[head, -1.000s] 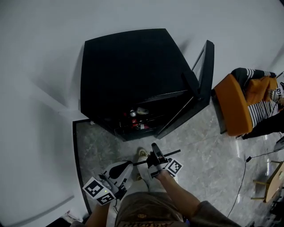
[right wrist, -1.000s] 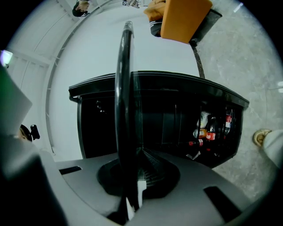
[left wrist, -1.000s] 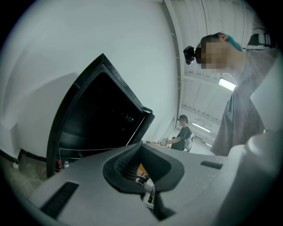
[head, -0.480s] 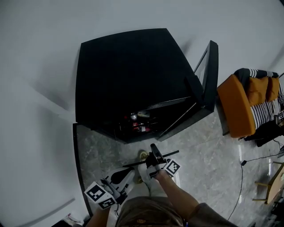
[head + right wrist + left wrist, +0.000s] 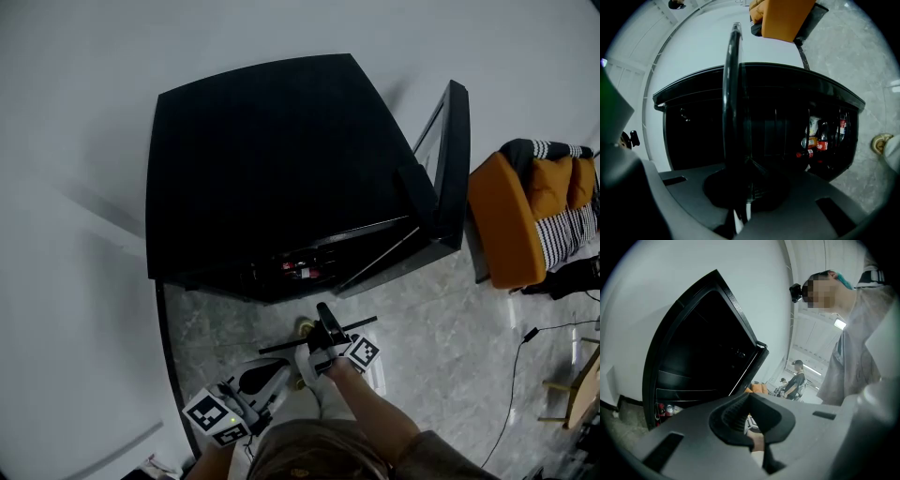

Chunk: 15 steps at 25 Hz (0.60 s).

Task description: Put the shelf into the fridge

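Head has shifted forward over the boxy black fridge (image 5: pixel 272 159) in the last second: its top fills more of the head view and less of the opening shows. Both grippers sit about where they were. The right gripper (image 5: pixel 323 330) has its jaws clamped on the rim of the thin dark-framed shelf (image 5: pixel 281 347), which shows from above only as a slim bar. In the right gripper view the shelf (image 5: pixel 733 103) runs edge-on straight out from the jaws. That camera is rolled, with the floor at its right, so I judge the panel is roughly level, which suits a straight slide in. The shelf is out in front of the fridge, well apart from the opening and not yet inside. The fridge's black door (image 5: pixel 455 159) is swung wide to the right, so the approach is open. A few red-labelled bottles and cans (image 5: pixel 818 140) sit low in the cavity, so my guess is the shelf goes in a slot above them. I can't make out the rails in that dark interior. The left gripper (image 5: pixel 251 380) hangs low at my left, clear of the shelf, with its jaws drawn together on nothing, probably parked until a second support point is needed. The orange padded armchair (image 5: pixel 502 225) stands just beyond the door on the grey marbled floor (image 5: pixel 441 309), outside the insertion path.
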Each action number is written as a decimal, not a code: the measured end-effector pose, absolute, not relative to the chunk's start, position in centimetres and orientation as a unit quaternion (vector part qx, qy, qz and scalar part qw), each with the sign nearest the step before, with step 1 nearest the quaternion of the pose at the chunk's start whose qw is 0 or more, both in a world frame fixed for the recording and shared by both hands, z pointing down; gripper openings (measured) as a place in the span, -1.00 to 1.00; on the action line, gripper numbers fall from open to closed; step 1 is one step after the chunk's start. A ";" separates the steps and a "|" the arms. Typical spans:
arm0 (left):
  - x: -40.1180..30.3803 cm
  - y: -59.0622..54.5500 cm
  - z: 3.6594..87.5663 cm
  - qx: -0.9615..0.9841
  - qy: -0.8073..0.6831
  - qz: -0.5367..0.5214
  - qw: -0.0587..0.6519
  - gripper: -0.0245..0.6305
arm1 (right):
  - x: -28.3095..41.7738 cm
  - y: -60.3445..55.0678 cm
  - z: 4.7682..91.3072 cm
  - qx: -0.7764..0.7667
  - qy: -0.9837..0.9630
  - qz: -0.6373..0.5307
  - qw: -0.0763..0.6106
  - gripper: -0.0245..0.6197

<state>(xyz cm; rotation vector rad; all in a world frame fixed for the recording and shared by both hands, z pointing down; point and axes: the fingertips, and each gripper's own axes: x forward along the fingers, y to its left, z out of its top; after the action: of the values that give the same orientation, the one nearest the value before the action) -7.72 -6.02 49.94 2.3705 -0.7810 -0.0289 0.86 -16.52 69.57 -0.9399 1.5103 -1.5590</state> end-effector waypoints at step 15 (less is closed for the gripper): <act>-7.8 -7.8 51.4 0.895 -0.300 -0.010 0.330 -0.91 | -0.3 -18.7 71.6 -0.368 0.578 -0.618 0.384 -0.84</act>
<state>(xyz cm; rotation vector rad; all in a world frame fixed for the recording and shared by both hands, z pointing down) -7.80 -7.84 51.43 2.3416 -0.7850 -0.0271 -0.29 -18.67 71.55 -0.9387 1.4738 -1.5761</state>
